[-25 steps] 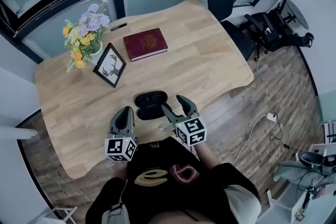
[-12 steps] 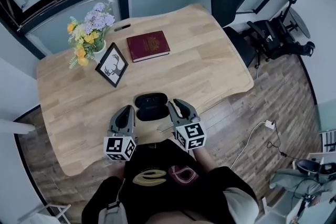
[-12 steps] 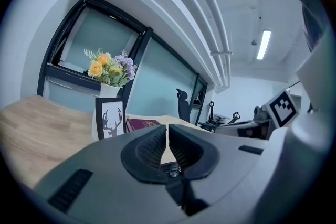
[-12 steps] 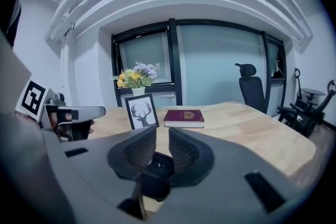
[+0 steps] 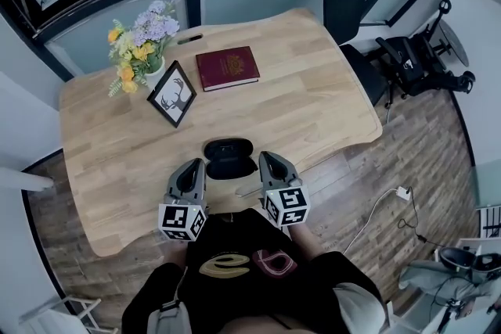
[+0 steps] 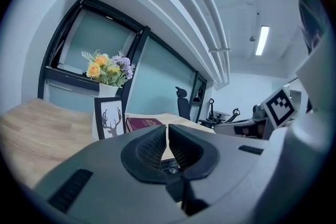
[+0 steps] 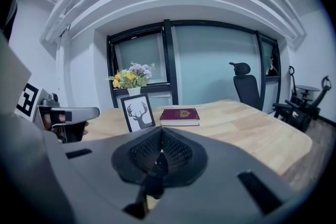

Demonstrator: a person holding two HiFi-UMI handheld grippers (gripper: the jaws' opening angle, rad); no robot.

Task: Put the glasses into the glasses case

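Glasses case (image 5: 229, 158) lies open near the front edge of the counter (image 5: 313, 105), dark inside, straight ahead of the person. Left tongs (image 5: 192, 168) sit just left of the case and right tongs (image 5: 266, 160) just right of it, both a little nearer the person than the case and neither touching it.

Left tongs: in their own view the jaws stand together with only a hairline slit, and nothing is between them. Right tongs: jaws pressed together, with nothing gripped that we can see.

Glasses: we cannot pick them out. The inside of the case is too dark and small from the head view, and neither gripper view shows the case. We see no glasses loose on the counter around the case, nor in either pair of tongs.

Our reading is that the glasses likely already lie in the case, and shutting the lid is what remains.

Beyond the case stand a red book (image 5: 227, 67), a framed deer picture (image 5: 174, 94) and a vase of flowers (image 5: 142, 43), all well apart from it.
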